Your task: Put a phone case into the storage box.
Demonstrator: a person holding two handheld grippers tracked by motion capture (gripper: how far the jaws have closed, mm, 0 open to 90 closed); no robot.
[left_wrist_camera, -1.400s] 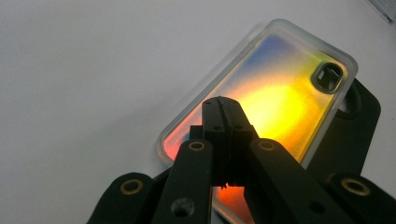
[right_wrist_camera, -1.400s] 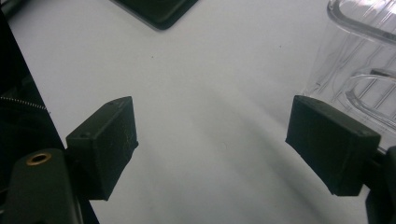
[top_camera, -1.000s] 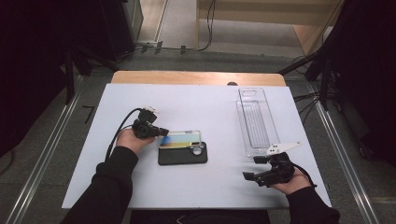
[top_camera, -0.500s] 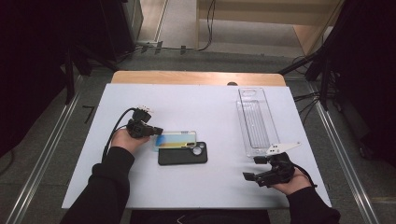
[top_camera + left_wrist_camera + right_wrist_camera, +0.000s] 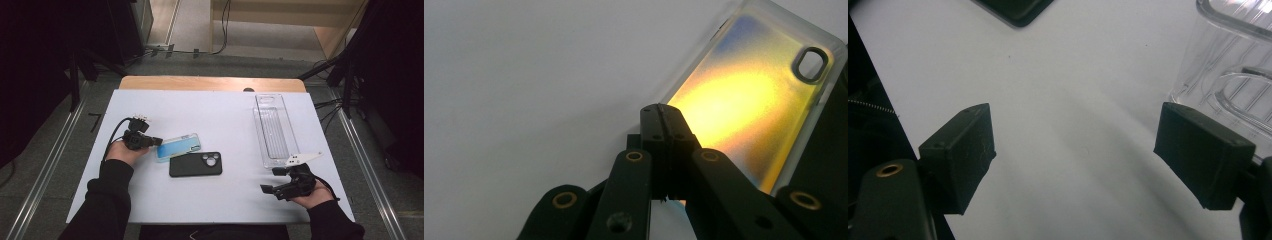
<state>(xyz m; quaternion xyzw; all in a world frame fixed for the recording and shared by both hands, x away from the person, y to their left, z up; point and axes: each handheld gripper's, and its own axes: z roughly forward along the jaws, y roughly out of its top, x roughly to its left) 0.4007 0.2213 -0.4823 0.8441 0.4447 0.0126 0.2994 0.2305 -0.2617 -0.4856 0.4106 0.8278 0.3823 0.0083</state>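
Iridescent phone case lies touching left gripper's closed jaws.

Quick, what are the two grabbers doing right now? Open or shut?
Left gripper: shut, its tips at the edge of the shiny phone case; a grip on it cannot be told.
Right gripper: open, holding nothing.

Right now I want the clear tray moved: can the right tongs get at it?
Probably yes: the right tongs stand open beside the clear tray's near end, with bare table between.
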